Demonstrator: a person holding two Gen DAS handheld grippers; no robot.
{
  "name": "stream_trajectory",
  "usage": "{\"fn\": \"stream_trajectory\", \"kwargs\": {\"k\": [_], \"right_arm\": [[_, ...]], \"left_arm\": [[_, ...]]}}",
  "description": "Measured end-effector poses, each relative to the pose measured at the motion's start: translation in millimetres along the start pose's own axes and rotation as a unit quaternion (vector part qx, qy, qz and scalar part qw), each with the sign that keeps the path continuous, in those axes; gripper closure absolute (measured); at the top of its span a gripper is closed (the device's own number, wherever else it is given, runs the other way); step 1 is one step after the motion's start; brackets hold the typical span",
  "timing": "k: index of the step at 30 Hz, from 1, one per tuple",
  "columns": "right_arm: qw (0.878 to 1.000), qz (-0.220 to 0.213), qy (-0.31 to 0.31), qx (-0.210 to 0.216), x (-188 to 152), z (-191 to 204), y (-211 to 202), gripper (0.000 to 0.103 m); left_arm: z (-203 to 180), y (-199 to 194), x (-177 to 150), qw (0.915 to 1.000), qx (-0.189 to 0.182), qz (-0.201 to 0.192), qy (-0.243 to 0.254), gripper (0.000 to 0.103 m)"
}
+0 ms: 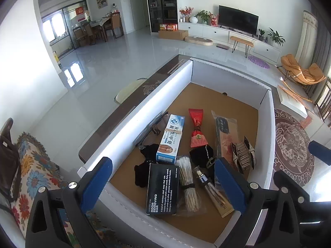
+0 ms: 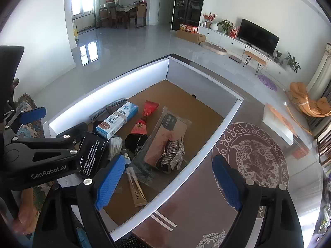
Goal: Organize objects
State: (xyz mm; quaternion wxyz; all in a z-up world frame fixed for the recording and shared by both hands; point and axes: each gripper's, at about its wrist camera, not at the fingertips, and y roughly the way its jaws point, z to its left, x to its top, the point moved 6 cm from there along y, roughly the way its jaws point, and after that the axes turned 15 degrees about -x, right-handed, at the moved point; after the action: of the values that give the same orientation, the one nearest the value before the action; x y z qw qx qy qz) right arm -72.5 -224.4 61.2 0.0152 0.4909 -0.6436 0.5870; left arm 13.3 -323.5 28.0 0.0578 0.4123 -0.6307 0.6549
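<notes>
Seeing both tools hanging over the white box, which sits on the patterned table, and I use that box as the landmark. Left tool has its blue pads wide apart with nothing between them; it hovers over the box's near end, above the clutter. Right tool is also spread wide and empty, one pad over the box's near corner, the other outside the box over the table.

Everything I can see of the task's things lies on the box's brown floor, bunched toward the near half:
- black soap bar box, nearest the box's near wall
- cotton swab bundle, just beside it
- blue-and-white medicine carton, along the box's left wall side
- red pouch, mid-box
- bagged phone case, toward the box's right wall
- rhinestone hair clip, lying on the phone case bag
- tan tube near the near wall, partly under the bag

Far end of the box floor is bare. A hand grips the left tool's handle, outside the box's near left corner.
</notes>
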Motion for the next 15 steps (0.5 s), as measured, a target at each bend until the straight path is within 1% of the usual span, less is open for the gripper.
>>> {"fn": "stream_trajectory", "kwargs": {"k": [11,15], "right_arm": [[1.000,0.001,-0.001,0.008,4.3,5.1,-7.3,0.016],[1.000,0.000,-0.003,0.008,6.9,6.4,-10.5,0.016]], "left_arm": [[1.6,-13.8,10.3,0.9999,-0.005,-0.014,-0.004,0.003],[2.3,-14.9,12.0,0.9998,-0.009,-0.014,-0.007,0.003]]}}
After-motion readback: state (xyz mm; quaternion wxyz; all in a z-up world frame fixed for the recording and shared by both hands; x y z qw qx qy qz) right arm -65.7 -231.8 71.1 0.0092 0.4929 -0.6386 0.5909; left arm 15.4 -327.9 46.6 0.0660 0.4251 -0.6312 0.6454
